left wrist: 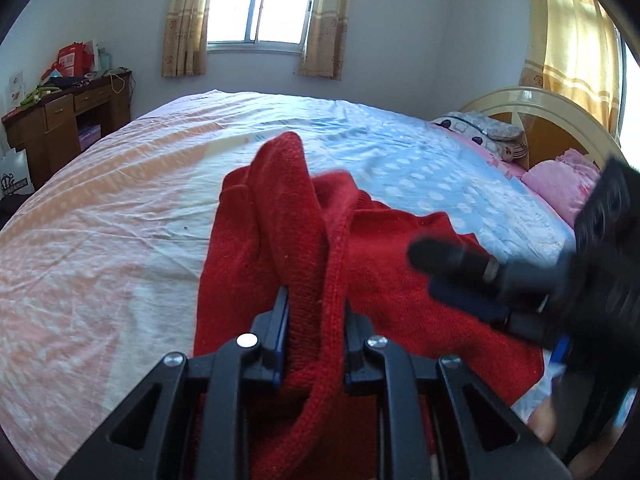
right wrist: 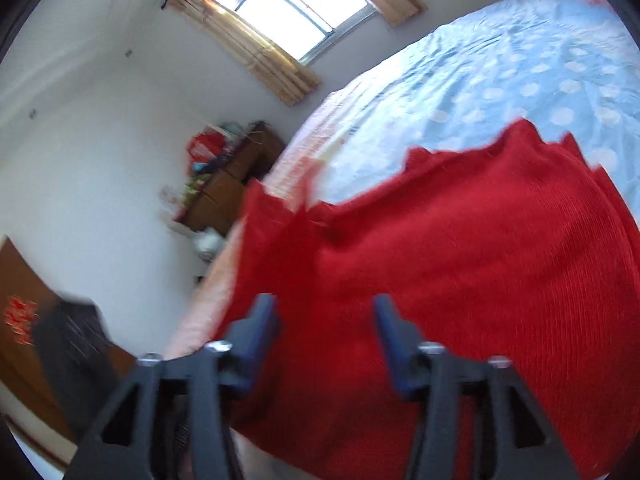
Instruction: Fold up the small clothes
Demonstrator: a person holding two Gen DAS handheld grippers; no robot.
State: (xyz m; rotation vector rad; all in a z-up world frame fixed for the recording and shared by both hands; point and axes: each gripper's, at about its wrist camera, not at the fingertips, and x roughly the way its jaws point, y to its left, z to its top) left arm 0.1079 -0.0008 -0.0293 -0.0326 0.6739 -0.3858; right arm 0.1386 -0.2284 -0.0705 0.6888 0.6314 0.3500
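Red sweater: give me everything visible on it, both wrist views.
The red sweater is knitted, with a ribbed edge, and lies rumpled on the bed sheet. One fold is pulled up into a peak. The left gripper is clamped on a bunched edge. The right gripper is open above flat cloth, gripping nothing.

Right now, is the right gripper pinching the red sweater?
No, the right gripper has its jaws wide apart above the red sweater, pinching nothing.

The red ribbed knit sweater [left wrist: 384,264] looks soft, matt and slightly fuzzy. The pastel dotted cotton bedsheet [left wrist: 120,208] is smooth but creased. The brown wooden desk [left wrist: 60,120] has a dull sheen.
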